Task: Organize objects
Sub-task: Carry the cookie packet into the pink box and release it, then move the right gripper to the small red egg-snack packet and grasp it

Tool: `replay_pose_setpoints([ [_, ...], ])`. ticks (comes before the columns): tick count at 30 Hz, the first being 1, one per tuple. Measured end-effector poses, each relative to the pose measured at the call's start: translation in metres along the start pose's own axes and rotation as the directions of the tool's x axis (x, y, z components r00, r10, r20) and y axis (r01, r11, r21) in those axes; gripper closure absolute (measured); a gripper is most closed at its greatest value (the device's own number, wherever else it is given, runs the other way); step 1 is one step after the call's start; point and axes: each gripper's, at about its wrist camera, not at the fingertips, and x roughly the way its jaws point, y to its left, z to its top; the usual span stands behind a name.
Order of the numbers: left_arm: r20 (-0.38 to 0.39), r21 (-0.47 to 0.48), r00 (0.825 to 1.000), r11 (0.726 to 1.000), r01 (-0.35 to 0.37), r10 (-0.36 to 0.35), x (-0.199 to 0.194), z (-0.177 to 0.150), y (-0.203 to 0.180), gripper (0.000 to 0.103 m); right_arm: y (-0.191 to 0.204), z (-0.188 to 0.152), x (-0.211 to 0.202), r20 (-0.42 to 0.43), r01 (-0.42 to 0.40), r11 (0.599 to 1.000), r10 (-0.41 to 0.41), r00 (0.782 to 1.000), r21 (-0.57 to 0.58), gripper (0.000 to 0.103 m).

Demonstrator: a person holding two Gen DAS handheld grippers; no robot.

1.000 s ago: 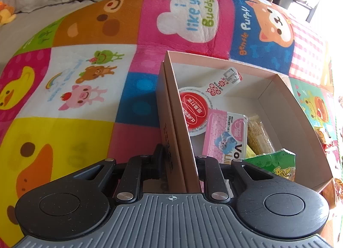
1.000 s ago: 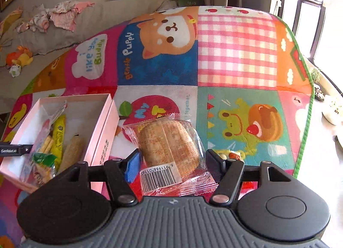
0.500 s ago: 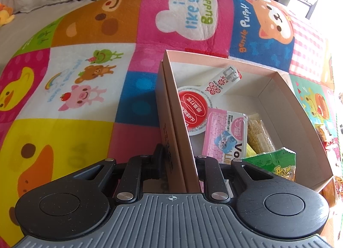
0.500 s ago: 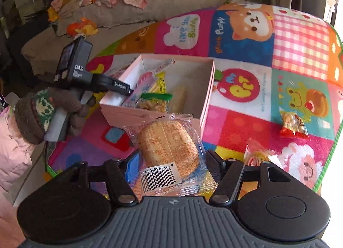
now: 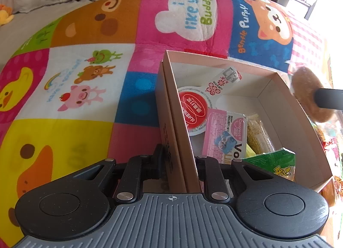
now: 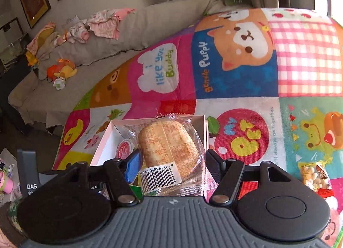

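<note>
- Right gripper (image 6: 171, 160): its two black fingers stand fairly wide apart and clamp a round golden-brown cake sealed in a clear plastic wrapper (image 6: 168, 147), one pad on each side, with the white barcode label toward the camera.
- The wrapped cake hangs directly in front of the right fingers. In the right wrist view it covers much of the open pale pink cardboard box (image 6: 107, 138), which lies just beyond and below it.
- That is the relation the next move depends on. The box opening sits under and ahead of the cake, so, as a judgement, placing it calls for a short reach forward and down before the fingers part.
- In the left wrist view the same cake (image 5: 308, 95) shows as a blur at the box's far right wall, seemingly above the rim.
- Left gripper (image 5: 179, 162): its fingers are narrow and pinch the near left wall of the pink box (image 5: 171, 106), one finger outside and one inside, steadying it.
- Inside the box lie a red and white round-lidded cup (image 5: 194, 109), a pink snack pack (image 5: 225, 134) and a green packet (image 5: 276, 162).
- Everything rests on a bright cartoon-animal patchwork play mat (image 5: 75, 89).
</note>
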Motion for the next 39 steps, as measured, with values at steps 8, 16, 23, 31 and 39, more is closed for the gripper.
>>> replay_pose_setpoints([
  [8, 0.000, -0.009, 1.000, 1.000, 0.000, 0.000, 0.000, 0.000, -0.001, 0.081, 0.019, 0.013, 0.043, 0.031, -0.015, 1.000, 0.015, 0.999, -0.017, 0.023],
  [16, -0.012, -0.035, 1.000, 0.999, -0.004, 0.003, 0.001, 0.004, -0.001, 0.081, -0.015, -0.018, -0.006, 0.129, 0.146, 0.988, -0.138, 0.982, -0.059, 0.015],
  [23, -0.015, -0.026, 1.000, 1.000, -0.002, 0.002, 0.004, 0.005, -0.011, 0.082, -0.074, -0.083, -0.062, 0.140, 0.327, 0.944, -0.330, 0.934, 0.042, 0.008],
  [31, -0.016, -0.007, 1.000, 1.000, -0.007, 0.006, 0.006, 0.003, -0.020, 0.082, -0.098, -0.154, -0.078, 0.045, 0.335, 0.929, -0.346, 0.937, 0.159, 0.007],
  [39, -0.020, 0.004, 1.000, 1.000, -0.009, 0.009, 0.005, 0.002, -0.021, 0.082, -0.097, -0.142, -0.067, 0.095, 0.362, 0.929, -0.368, 0.925, 0.076, 0.007],
])
